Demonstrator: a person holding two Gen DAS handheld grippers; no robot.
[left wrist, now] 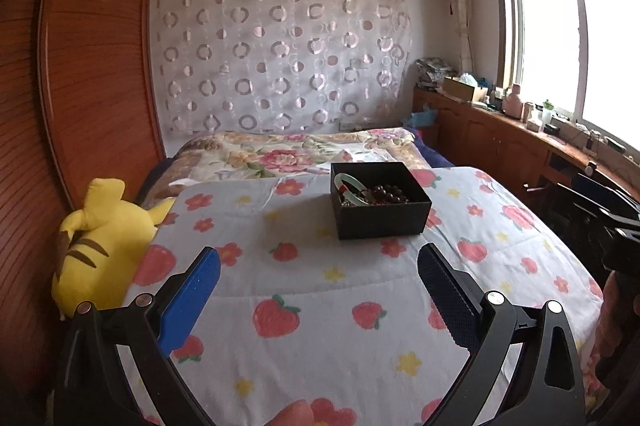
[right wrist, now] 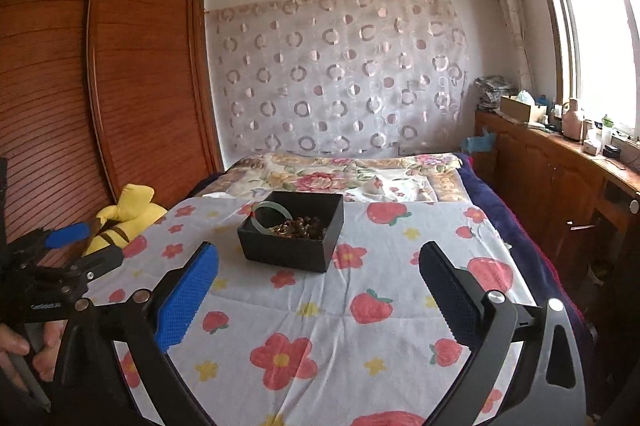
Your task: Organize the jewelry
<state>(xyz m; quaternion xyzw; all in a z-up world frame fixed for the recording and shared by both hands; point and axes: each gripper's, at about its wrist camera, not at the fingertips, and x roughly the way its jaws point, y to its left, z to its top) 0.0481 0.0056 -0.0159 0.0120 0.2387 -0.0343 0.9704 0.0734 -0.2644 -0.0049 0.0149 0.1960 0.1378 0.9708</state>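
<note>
A black open box (left wrist: 380,202) sits on the strawberry-print blanket (left wrist: 320,306) on the bed. It holds a pale green bangle (left wrist: 352,188) and a dark brown bead bracelet (left wrist: 386,194). My left gripper (left wrist: 318,268) is open and empty, a short way in front of the box. In the right wrist view the box (right wrist: 292,236) with the bangle (right wrist: 272,216) and the beads (right wrist: 306,228) lies ahead and slightly left. My right gripper (right wrist: 318,266) is open and empty, a short way back from the box. The left gripper also shows at the left edge of the right wrist view (right wrist: 86,248).
A yellow plush toy (left wrist: 100,246) lies at the bed's left edge beside the wooden wardrobe (left wrist: 92,66). A floral quilt (left wrist: 296,150) lies behind the box. A wooden cabinet (left wrist: 520,142) with bottles and boxes runs along the window at the right.
</note>
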